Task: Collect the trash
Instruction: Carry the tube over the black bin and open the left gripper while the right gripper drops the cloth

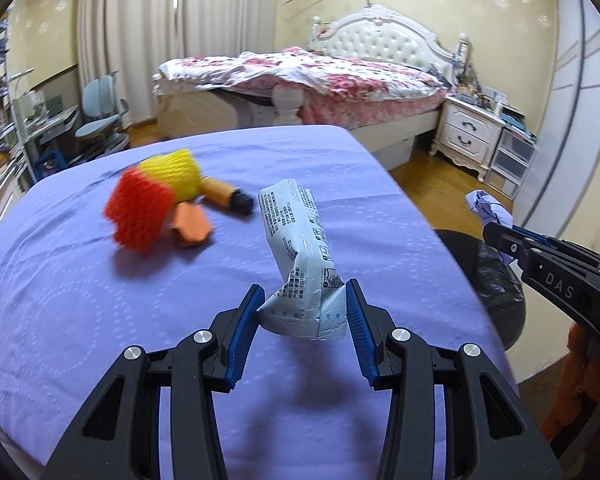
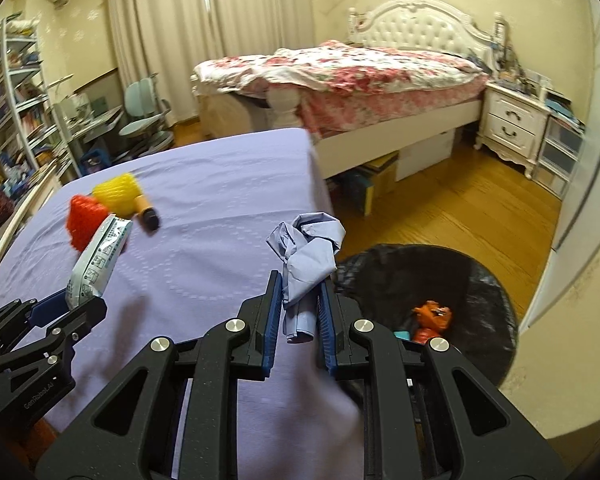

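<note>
Left hand-held gripper (image 1: 305, 304) grasps a white wrapper (image 1: 300, 240), lifted above the purple-covered bench (image 1: 100, 320). Right hand-held gripper (image 2: 299, 304) is clenched on a crumpled blue cloth (image 2: 306, 252), just beside the black-lined bin (image 2: 480, 280), which already holds scraps. Step in hand: carrying to the bin. Next move calls for positioning over the opening, then releasing. Red and yellow netting (image 1: 140, 216) and a small bottle (image 1: 224, 194) rest on the bench.

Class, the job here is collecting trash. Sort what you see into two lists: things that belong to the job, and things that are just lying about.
Belongs to the job:
- white wrapper in the left hand-held gripper
- crumpled blue paper in the right hand-held gripper
- black bin beside the table
- red and yellow foam nets on the purple tablecloth

Just lying about:
- bed
- nightstand
- desk chair
</note>
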